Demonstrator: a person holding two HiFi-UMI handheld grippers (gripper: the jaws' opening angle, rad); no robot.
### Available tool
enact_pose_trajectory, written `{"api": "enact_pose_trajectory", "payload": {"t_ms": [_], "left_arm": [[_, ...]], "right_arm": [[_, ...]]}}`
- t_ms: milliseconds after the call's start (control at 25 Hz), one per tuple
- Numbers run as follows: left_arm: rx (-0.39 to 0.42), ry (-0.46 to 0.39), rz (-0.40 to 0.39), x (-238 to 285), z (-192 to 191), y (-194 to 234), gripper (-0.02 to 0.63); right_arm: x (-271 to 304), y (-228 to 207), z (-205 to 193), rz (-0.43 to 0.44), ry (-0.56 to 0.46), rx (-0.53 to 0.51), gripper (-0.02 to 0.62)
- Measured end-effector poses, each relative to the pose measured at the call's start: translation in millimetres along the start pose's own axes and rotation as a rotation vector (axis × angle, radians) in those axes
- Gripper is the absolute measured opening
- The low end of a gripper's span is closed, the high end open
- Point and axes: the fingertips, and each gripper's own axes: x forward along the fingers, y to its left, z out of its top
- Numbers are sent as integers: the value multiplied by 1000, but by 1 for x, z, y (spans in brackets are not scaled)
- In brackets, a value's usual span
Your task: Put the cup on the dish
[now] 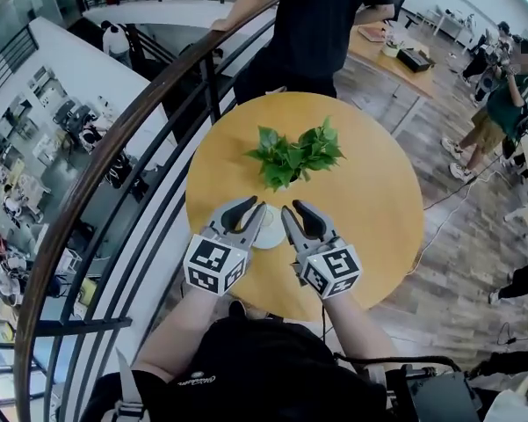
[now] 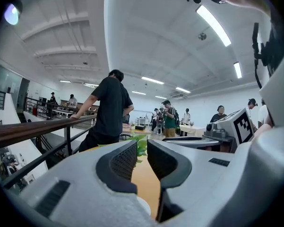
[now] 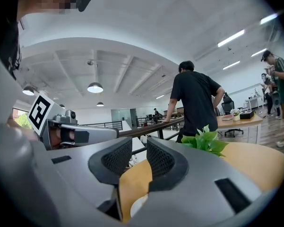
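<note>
- One white item lies on the surface, just in front of the plant and between the two grippers. It is too small to tell whether it is the dish alone or the cup on the dish.
- No separate cup shows anywhere else on the surface, and neither gripper carries one.
- Task status, as a judgement: either the cup already rests on the dish and only withdrawal is left, or the placement is not confirmed. These views do not settle it.
- Left gripper: jaws a narrow gap apart, nothing between the pads. It is held low, tips angled inward, close beside the white item on its left.
- Right gripper: jaws likewise narrowly apart and empty, with bare surface visible through the gap. It mirrors the left one, close beside the item on its right.
- Both forearms reach forward from the person's body, converging on the item.
</note>
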Motion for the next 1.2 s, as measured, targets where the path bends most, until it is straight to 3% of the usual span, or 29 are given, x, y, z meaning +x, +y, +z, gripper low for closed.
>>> {"api": "enact_pose_trajectory", "payload": {"t_ms": [440,1200], "left_arm": [[49,-52,-33,-3,27,-18,28],[52,-44,-51,-8,24,-22,18]], "right_arm": [[-9,15,32,37,-38,2,69],[-11,25,35,55,-31,3,51]]}}
